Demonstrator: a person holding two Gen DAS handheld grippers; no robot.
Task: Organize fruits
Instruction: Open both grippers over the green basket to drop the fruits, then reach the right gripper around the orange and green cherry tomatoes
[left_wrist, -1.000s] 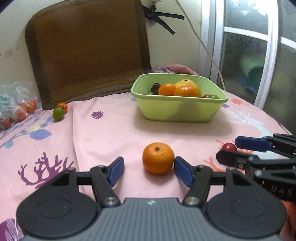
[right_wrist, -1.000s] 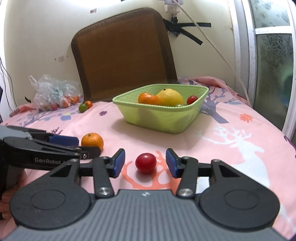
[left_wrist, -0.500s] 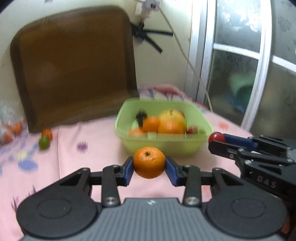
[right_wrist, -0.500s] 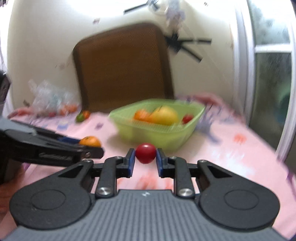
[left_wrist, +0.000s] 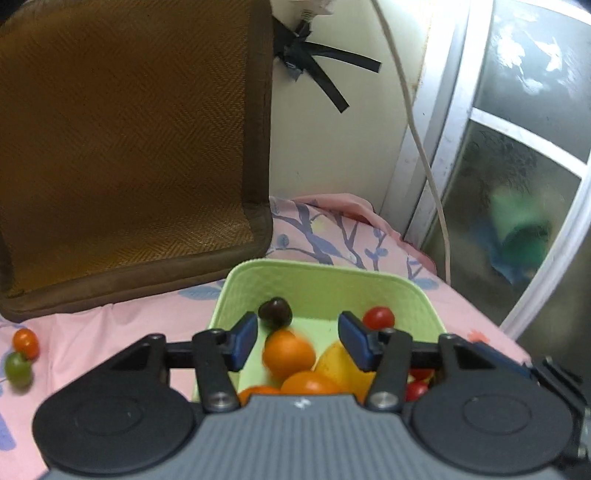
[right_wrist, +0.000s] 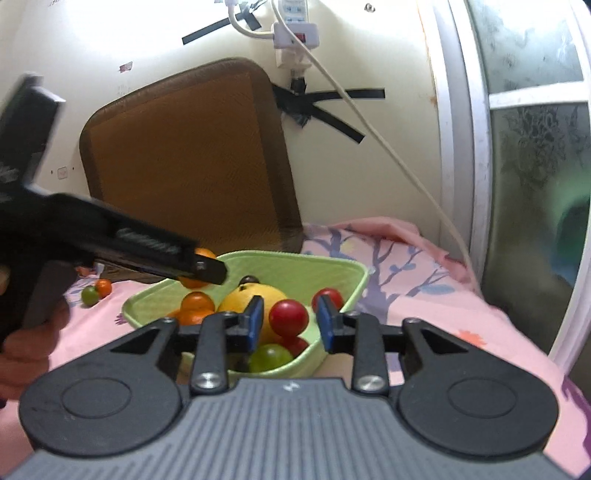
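Both hand-held grippers hang over the green basket (left_wrist: 325, 284), which sits on the pink patterned surface (left_wrist: 110, 332). The left hand-held gripper (left_wrist: 298, 339) has its blue pads spread wide, holding nothing; a blurred orange (left_wrist: 288, 353) sits below the gap, over the basket's inside, and whether it is touching the other fruit cannot be told. Around it in the basket lie a dark round fruit (left_wrist: 275, 313) toward the far wall, a yellow fruit (left_wrist: 338, 365), more oranges at the near side and a red tomato (left_wrist: 378, 317) toward the right wall. The right hand-held gripper (right_wrist: 290, 324) is also parted, a red cherry tomato (right_wrist: 289, 316) showing between its pads without touching either, above a green tomato (right_wrist: 270, 357) in the basket's near corner. Left of the basket, well apart from it, a small orange tomato (left_wrist: 26, 342) and a green one (left_wrist: 17, 369) lie together on the cloth.
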